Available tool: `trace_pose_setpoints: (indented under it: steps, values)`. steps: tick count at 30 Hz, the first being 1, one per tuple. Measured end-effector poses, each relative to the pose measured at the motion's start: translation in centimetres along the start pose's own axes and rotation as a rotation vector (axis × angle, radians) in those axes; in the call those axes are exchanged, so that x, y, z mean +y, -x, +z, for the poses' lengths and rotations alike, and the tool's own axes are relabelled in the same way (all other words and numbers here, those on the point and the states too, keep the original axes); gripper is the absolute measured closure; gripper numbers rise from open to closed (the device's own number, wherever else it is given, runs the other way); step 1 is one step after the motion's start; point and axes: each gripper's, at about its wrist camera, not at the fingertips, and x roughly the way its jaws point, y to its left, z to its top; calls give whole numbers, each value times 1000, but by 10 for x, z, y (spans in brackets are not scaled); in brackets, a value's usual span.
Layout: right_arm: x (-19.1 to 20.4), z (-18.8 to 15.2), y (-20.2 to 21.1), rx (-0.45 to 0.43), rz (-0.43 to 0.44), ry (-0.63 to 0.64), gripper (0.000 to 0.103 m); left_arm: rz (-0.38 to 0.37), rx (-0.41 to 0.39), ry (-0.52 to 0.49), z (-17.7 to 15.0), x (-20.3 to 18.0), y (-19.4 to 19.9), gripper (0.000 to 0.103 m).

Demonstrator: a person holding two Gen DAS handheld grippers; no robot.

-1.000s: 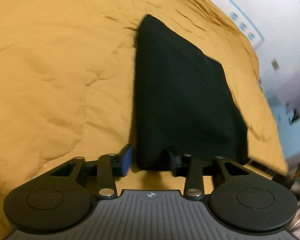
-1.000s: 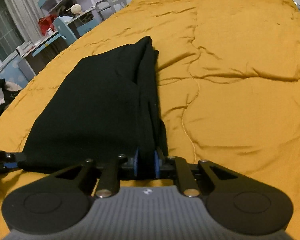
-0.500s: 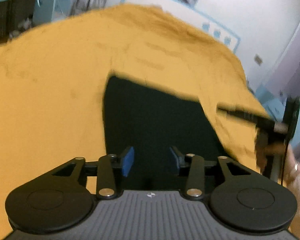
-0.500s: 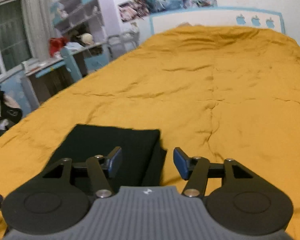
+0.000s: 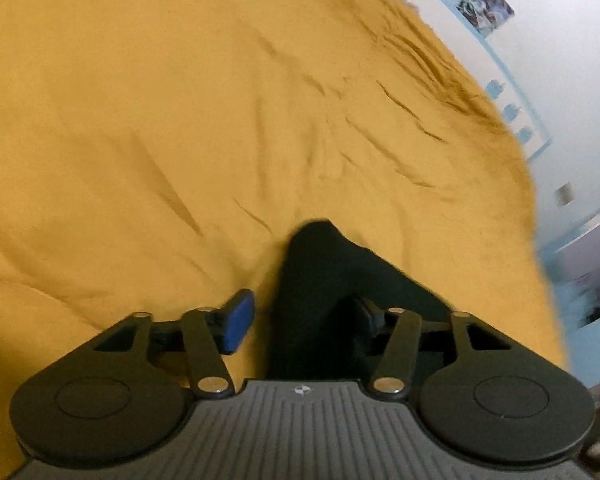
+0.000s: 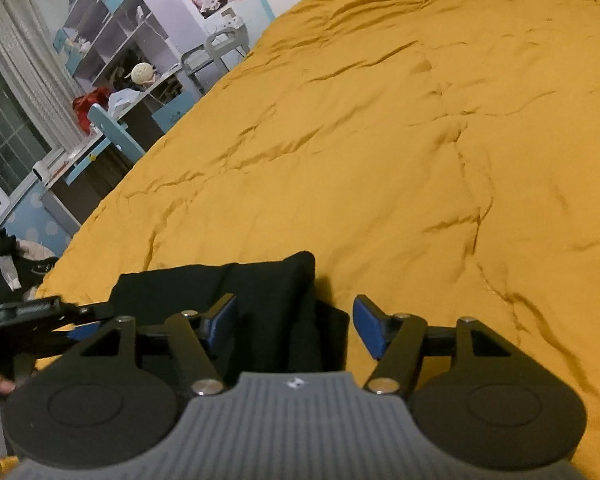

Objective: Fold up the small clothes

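Observation:
A folded black garment (image 5: 324, 280) lies flat on the orange quilt (image 5: 180, 120), close in front of both grippers. My left gripper (image 5: 304, 318) is open, its jaws wide apart over the garment's near left corner. In the right wrist view the garment (image 6: 260, 292) lies under my right gripper (image 6: 294, 328), which is open and holds nothing. The left gripper's side (image 6: 40, 316) shows at the left edge of that view, beside the garment.
The orange quilt (image 6: 380, 140) covers the whole bed ahead. A desk (image 6: 112, 136) with shelves and clutter stands beyond the bed's left edge in the right wrist view. Dark clothes (image 6: 4, 256) lie off the bed at far left. A wall (image 5: 560, 60) is on the right.
One second ago my right gripper was shut on the garment's edge; it has since opened and let go. Both grippers lifted away, then came back low over the garment's near end.

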Motion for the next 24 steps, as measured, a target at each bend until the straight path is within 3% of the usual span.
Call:
trace_pose_setpoints:
  steps: [1, 2, 3, 4, 6, 7, 9, 11, 12, 13, 14, 15, 17, 19, 21, 24]
  values:
    - [1, -2, -1, -9, -1, 34, 48, -31, -3, 33, 2, 5, -2, 40]
    - [4, -3, -2, -8, 9, 63, 58, -76, -2, 52, 6, 8, -3, 56]
    - [6, -3, -4, -2, 32, 83, 84, -121, -1, 67, 9, 10, -3, 71]
    - [8, -2, -3, -16, 23, 94, 88, -147, 4, 83, 12, 12, -2, 96]
    - [18, 1, 2, -67, 13, 129, 93, -202, -54, 65, 11, 9, 11, 97]
    - [23, 2, 3, -97, 5, 156, 93, -186, -92, 19, 9, 5, 13, 97]
    - [25, 2, -10, -73, -27, 170, 93, -107, -109, -40, 5, 1, 8, 97]
    - [18, -2, -28, -23, -70, 149, 91, -22, -67, -22, 0, 9, -8, 94]
    - [15, -3, -32, -25, -76, 135, 88, -10, -62, -13, -2, 12, -14, 90]
    - [13, -2, -32, -30, -89, 116, 74, -5, -65, -4, -4, 13, -15, 83]
    - [13, 0, -29, -38, -106, 105, 68, -15, -68, -4, -4, 12, -11, 79]
    - [14, 1, -22, -61, -126, 105, 61, -24, -65, -5, -3, 10, -4, 75]
    - [23, 3, 4, -122, -167, 139, 59, -35, -33, -24, -1, 4, 11, 71]
    - [30, -5, 44, -185, -119, 161, 60, -29, -35, -112, -1, -4, 32, 71]
    - [37, -18, 78, -157, -33, 149, 61, -33, -48, -208, -15, -15, 63, 71]
    - [53, -44, 116, -109, -3, 187, 61, -51, -45, -306, -54, -30, 110, 69]
